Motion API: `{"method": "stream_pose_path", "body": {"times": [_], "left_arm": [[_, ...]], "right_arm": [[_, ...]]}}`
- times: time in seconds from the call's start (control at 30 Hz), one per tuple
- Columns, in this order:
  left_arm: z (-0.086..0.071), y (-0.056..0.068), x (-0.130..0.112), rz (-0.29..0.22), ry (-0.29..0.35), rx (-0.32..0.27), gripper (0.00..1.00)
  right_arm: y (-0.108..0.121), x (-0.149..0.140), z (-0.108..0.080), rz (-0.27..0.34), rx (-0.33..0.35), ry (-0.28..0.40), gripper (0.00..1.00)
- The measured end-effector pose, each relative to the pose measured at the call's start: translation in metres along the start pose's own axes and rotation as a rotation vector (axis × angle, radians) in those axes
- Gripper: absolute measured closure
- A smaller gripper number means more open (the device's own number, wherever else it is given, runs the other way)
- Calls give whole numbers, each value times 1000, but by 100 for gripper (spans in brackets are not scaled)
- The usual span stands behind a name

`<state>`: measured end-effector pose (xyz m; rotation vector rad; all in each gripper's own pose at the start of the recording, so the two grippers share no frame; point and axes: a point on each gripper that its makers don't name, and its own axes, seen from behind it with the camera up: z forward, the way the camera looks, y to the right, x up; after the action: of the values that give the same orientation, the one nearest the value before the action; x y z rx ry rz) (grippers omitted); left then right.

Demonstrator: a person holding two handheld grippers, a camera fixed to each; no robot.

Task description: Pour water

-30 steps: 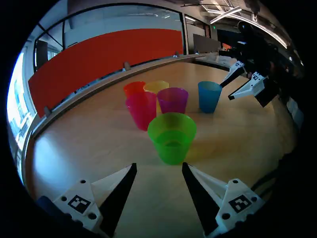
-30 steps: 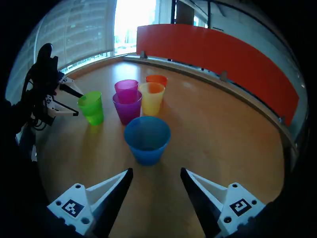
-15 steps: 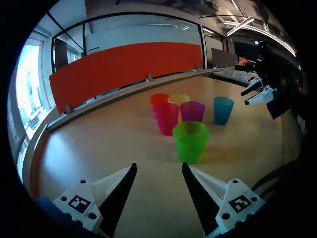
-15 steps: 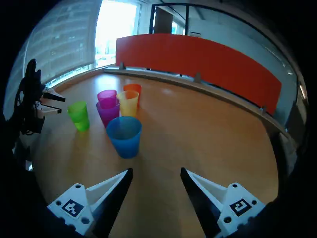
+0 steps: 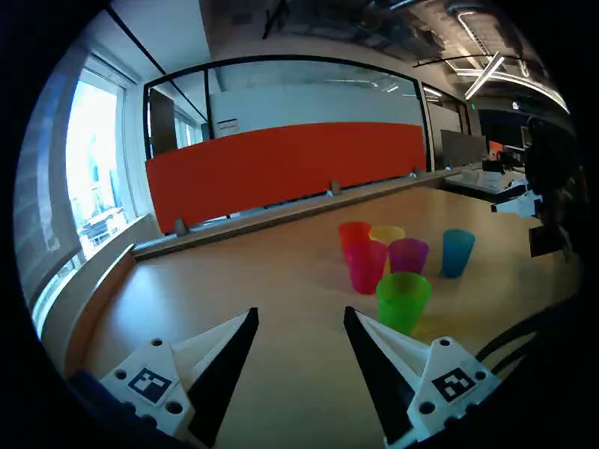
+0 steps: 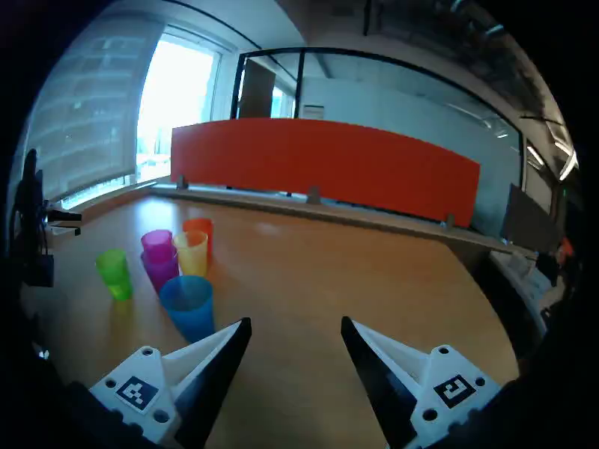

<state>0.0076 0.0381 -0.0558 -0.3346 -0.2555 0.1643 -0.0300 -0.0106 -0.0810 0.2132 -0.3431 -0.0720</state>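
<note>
Left tongs (image 5: 299,310) are spread wide, gripping nothing, poised over bare worktop (image 5: 224,284). Just ahead, off to their right, stands the green cup (image 5: 403,299), upright. The pink cup (image 5: 366,266), purple cup (image 5: 409,256), yellow cup (image 5: 387,234) and orange cup (image 5: 353,233) are bunched close behind it. Right tongs (image 6: 296,320) are parted too, and empty. The blue cup (image 6: 187,305) sits near them on the left, closest of the cluster. Beyond it all, an orange partition (image 6: 322,168) lines the worktop's far edge. Whether any cup holds water, I can't tell.
</note>
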Motion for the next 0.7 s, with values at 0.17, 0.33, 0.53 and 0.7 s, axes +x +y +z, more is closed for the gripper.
{"method": "stream_pose_path", "body": {"times": [0.17,0.33,0.53,0.7], "left_arm": [[-7,-20,14,-39,58,64,16],[-14,-33,26,-52,118,116,16],[-16,-38,42,-59,191,150,16],[-15,-42,57,-85,259,174,16]], "right_arm": [[17,26,5,24,-74,106,7],[26,50,8,32,-135,204,8],[37,69,10,48,-210,298,7],[42,70,15,83,-239,328,7]]}}
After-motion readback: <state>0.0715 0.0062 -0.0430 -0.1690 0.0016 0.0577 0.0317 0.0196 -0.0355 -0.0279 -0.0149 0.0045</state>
